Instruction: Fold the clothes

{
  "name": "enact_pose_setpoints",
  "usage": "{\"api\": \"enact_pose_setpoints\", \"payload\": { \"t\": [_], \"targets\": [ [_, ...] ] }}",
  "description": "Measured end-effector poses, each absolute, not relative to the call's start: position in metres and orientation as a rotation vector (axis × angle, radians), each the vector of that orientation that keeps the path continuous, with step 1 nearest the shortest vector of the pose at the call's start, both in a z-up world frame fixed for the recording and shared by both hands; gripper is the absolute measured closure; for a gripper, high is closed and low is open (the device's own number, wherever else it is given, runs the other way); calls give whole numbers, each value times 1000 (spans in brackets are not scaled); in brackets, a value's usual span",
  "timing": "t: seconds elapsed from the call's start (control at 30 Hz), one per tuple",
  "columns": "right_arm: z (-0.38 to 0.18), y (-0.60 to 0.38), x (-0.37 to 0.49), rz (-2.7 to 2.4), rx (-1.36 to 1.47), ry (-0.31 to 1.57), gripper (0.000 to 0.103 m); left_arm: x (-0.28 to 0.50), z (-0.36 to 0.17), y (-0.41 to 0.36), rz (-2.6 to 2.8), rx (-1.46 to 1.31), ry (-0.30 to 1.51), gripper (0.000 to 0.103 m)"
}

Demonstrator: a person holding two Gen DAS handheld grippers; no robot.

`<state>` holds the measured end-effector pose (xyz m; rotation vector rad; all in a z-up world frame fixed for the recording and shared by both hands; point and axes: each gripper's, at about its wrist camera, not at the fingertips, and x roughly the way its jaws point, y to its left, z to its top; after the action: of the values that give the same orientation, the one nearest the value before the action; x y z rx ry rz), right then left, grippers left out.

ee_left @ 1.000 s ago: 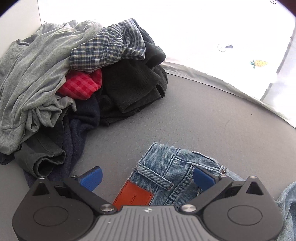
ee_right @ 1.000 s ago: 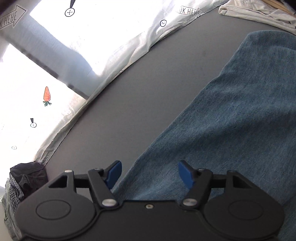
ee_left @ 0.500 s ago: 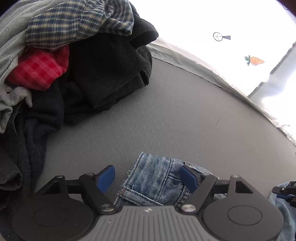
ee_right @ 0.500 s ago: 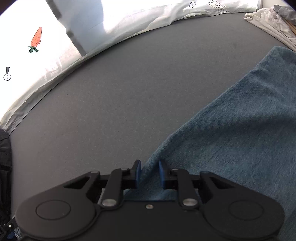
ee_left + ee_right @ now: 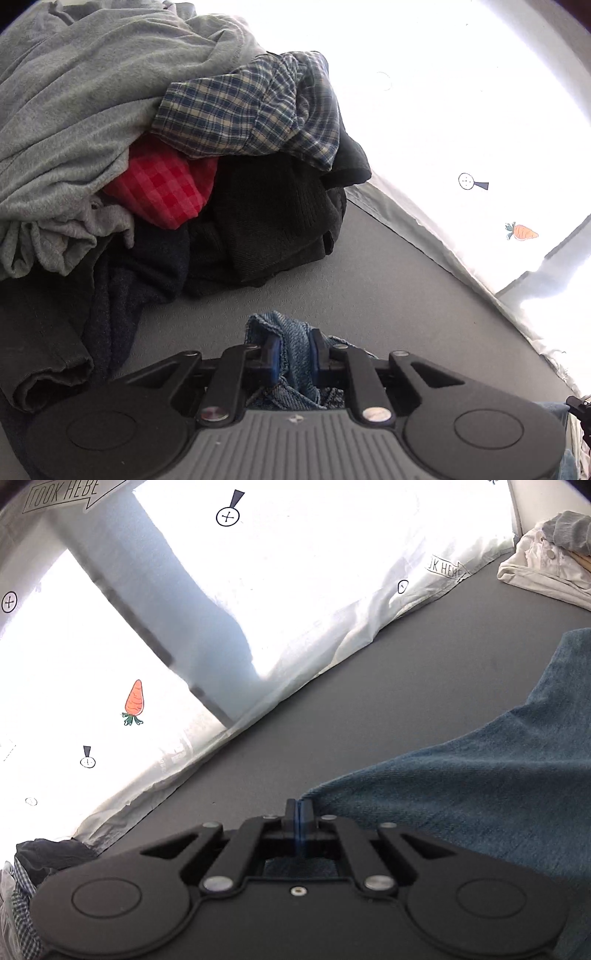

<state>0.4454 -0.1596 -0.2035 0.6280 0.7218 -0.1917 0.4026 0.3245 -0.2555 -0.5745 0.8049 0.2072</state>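
Observation:
My left gripper (image 5: 293,350) is shut on a bunched waistband corner of the blue jeans (image 5: 291,332), which pokes up between its blue pads. My right gripper (image 5: 299,812) is shut on the edge of the same jeans (image 5: 480,775), whose denim spreads to the right over the grey surface (image 5: 369,701). Both grips sit just above the surface.
A pile of clothes (image 5: 184,166) lies to the left: a grey top, a blue plaid shirt (image 5: 251,110), red checked cloth (image 5: 162,184) and black garments (image 5: 280,221). A white printed sheet (image 5: 295,609) borders the far edge. White and grey garments (image 5: 546,561) lie at far right.
Both grippers went from open to shut on the jeans. The left one has bunched up the waistband corner and lifted it; the right one closed fully on the denim edge.

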Motion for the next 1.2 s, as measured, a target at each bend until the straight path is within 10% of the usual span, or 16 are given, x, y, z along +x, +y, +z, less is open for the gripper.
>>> {"api": "enact_pose_setpoints", "payload": {
  "t": [0.1,0.23,0.37,0.6,1.2],
  "targets": [
    [-214,-140,479,-117,543,776,97,408,-273,328,262,-596,857,85],
    [-219,-133,479,-92,518,814,61,397,-273,331,283,-635,830,78],
    [-212,-143,443,-72,444,787,44,377,-251,322,364,-551,782,37],
    [-202,-206,347,-141,308,754,17,345,-240,269,274,-514,818,26],
    [-219,-468,270,-369,285,753,42,259,-295,90,298,-421,1048,16]
  ]
}}
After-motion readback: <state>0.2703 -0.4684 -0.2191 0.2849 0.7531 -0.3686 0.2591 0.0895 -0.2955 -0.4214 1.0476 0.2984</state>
